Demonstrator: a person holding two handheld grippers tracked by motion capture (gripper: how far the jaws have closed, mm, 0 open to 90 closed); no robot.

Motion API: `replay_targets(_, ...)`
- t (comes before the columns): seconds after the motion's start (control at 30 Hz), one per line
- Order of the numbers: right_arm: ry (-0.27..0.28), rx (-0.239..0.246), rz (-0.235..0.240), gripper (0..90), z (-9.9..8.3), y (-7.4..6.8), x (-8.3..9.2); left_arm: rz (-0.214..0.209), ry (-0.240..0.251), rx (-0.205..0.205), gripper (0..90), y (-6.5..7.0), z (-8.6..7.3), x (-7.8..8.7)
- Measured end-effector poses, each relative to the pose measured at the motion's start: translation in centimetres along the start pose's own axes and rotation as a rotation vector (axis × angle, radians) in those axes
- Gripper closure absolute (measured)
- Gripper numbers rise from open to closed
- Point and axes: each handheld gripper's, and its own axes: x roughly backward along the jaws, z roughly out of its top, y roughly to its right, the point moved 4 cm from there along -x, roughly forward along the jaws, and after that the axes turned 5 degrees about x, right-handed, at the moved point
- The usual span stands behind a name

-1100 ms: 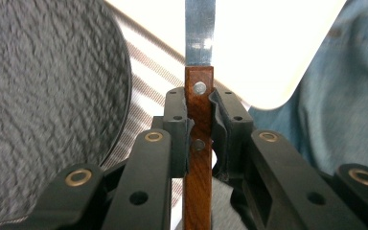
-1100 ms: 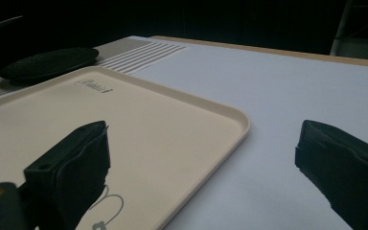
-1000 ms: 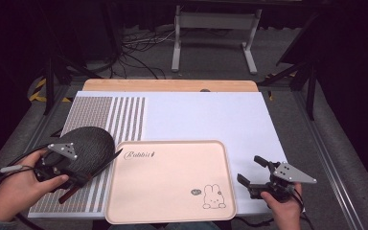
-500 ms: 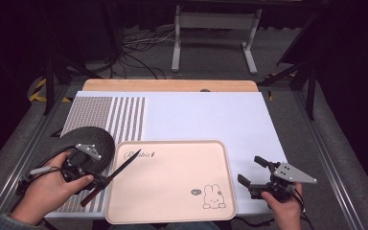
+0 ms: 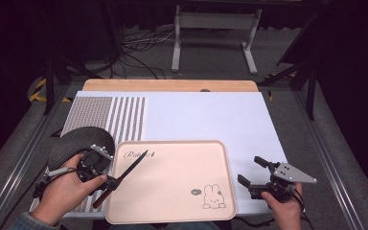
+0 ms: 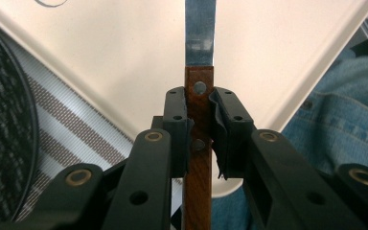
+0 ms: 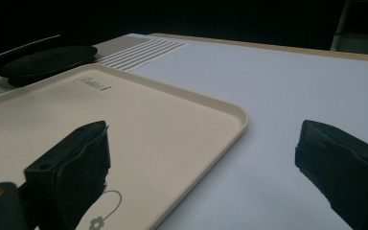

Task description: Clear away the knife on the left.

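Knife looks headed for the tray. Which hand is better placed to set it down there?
Left. The left gripper is shut on the knife by its wooden handle, with the blade already over the tray. The right gripper sits open beside the tray's right edge, holding nothing.

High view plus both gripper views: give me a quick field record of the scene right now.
left gripper: shut on the wooden-handled knife, blade over the tray
right gripper: open, holding nothing, beside the tray's right edge
cream rectangular tray with rabbit print: on the white table mat, nothing lying in it
dark round mesh pad: left of tray
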Motion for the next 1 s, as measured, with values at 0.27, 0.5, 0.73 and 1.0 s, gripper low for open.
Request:
replay_targets(0.27, -0.002, 0.0, 0.009, 6.3, -0.1, 0.0, 0.0, -0.009, -0.048, 0.034, 77.7, -0.1, 0.4, -1.2)
replay_targets(0.5, -0.004, -0.002, 0.012, 6.3, -0.1, 0.0, -0.1, -0.033, -0.073, 0.077, 77.7, 0.0, 0.7, -2.4)
replay_targets(0.73, -0.004, -0.001, 0.013, 6.3, -0.1, 0.0, -0.1, -0.042, -0.095, 0.075, 77.7, 0.1, 1.2, -3.7)
replay_targets(1.0, -0.004, -0.001, 0.018, 6.3, -0.2, 0.1, 0.0, -0.071, -0.134, 0.091, 77.7, 0.1, 1.5, -5.3)
